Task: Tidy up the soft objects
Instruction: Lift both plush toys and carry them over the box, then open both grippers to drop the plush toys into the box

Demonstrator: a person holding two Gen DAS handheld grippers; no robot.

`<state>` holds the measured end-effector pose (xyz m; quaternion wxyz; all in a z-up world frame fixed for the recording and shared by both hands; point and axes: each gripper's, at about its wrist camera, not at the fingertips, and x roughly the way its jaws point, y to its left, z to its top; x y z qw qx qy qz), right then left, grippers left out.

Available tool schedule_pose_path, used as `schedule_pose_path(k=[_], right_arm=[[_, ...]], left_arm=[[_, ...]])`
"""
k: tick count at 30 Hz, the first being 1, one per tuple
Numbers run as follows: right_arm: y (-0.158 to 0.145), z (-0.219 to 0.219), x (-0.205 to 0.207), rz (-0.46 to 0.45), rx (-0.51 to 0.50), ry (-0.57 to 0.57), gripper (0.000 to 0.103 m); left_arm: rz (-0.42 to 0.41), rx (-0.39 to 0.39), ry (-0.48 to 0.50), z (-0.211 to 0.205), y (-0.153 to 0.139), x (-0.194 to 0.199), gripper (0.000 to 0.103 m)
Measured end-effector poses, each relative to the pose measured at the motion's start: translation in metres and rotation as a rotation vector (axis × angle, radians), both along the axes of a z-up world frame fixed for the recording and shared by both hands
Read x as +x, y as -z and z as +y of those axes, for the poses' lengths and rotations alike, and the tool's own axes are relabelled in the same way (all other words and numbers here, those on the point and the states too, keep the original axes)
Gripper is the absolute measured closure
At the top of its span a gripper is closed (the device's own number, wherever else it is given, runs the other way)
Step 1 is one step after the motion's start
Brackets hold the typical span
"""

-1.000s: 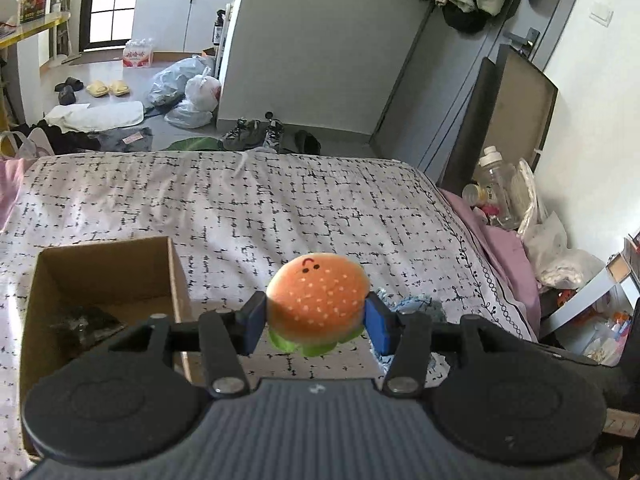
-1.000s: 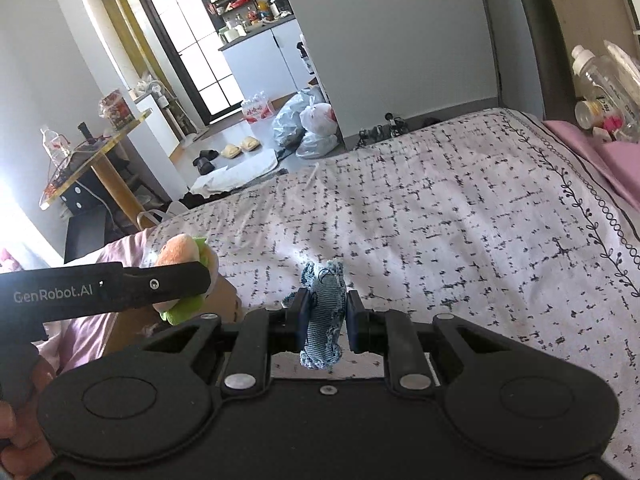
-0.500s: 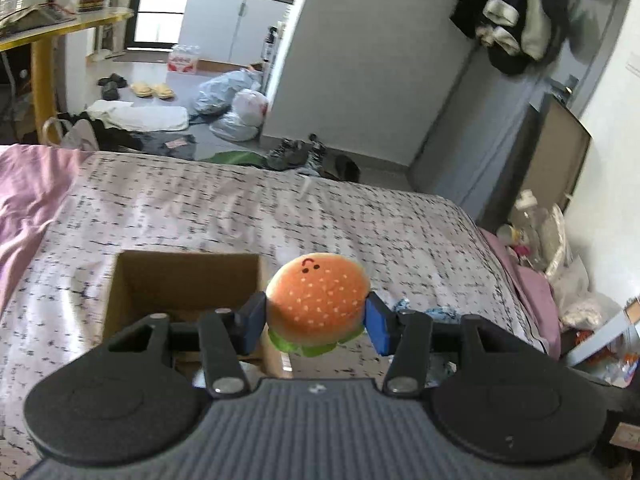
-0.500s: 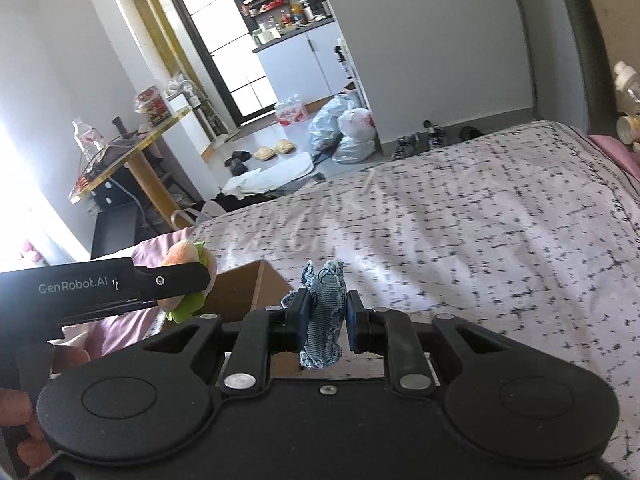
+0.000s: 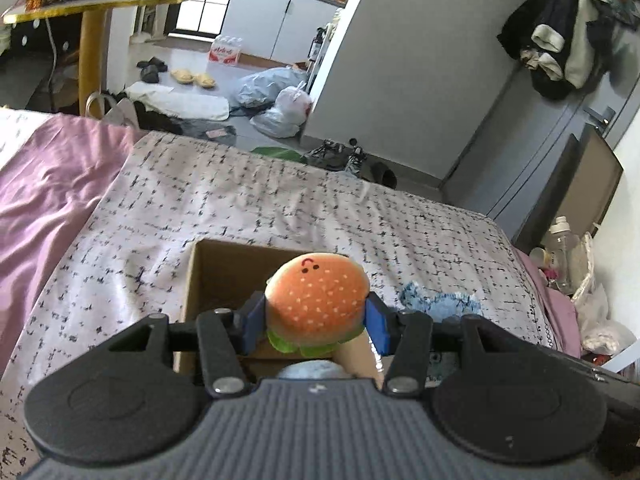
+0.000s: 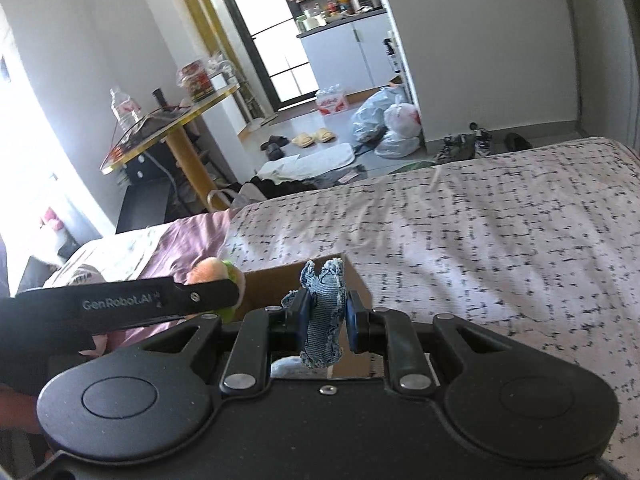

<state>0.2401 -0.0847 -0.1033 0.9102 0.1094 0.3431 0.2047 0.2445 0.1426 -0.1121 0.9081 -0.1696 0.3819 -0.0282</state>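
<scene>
A plush burger (image 5: 316,300) with an orange bun and green lettuce sits squeezed between the blue pads of my left gripper (image 5: 316,322). It hangs over the open cardboard box (image 5: 195,276) on the bed. My right gripper (image 6: 325,320) is shut on a small frayed denim piece (image 6: 323,322), held just above the box's right wall (image 6: 354,280). In the right wrist view the left gripper (image 6: 224,290) and the burger (image 6: 214,272) are close on the left. From the left wrist view the denim piece (image 5: 438,304) shows right of the burger. A pale blue soft thing (image 5: 310,368) lies in the box, mostly hidden.
The box stands on a bedspread (image 5: 260,208) of white cloth with black marks. A pink blanket (image 5: 44,184) lies to the left. Beyond the bed's foot are shoes (image 5: 340,156), plastic bags (image 5: 280,108) and a yellow table (image 6: 176,124).
Both grippers have moved left across the bed with their loads. The box has gone from the left of both views to right under the fingers. Neither grip has changed.
</scene>
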Motion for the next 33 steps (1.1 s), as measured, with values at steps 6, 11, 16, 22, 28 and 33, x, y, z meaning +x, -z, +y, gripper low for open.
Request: schedule_pose_path(k=[6,11,16,22,28,33], right_arm=[[0.002,0.023,0.010,0.008,-0.030,-0.046,0.084],[0.001,0.036,0.018,0.001,-0.051,-0.058,0.084],[0.005,0.040,0.027,0.017,-0.034,-0.045,0.084],[0.008,0.043,0.033,0.028,-0.017,-0.032,0.083],[0.003,0.040,0.034,-0.001,0.012,-0.029,0.040],[0.003,0.029,0.027,0.013,0.030,-0.014,0.039]], left_arm=[[0.072,-0.027,0.017,0.010,0.025,0.012,0.052],[0.097,-0.059,-0.004,0.017,0.037,0.014,0.046],[0.073,-0.098,-0.046,0.032,0.031,0.012,0.034],[0.053,-0.116,-0.092,0.043,0.018,0.003,0.025],[0.054,-0.111,-0.121,0.047,0.012,-0.003,0.024],[0.059,-0.101,-0.134,0.045,0.008,-0.005,0.016]])
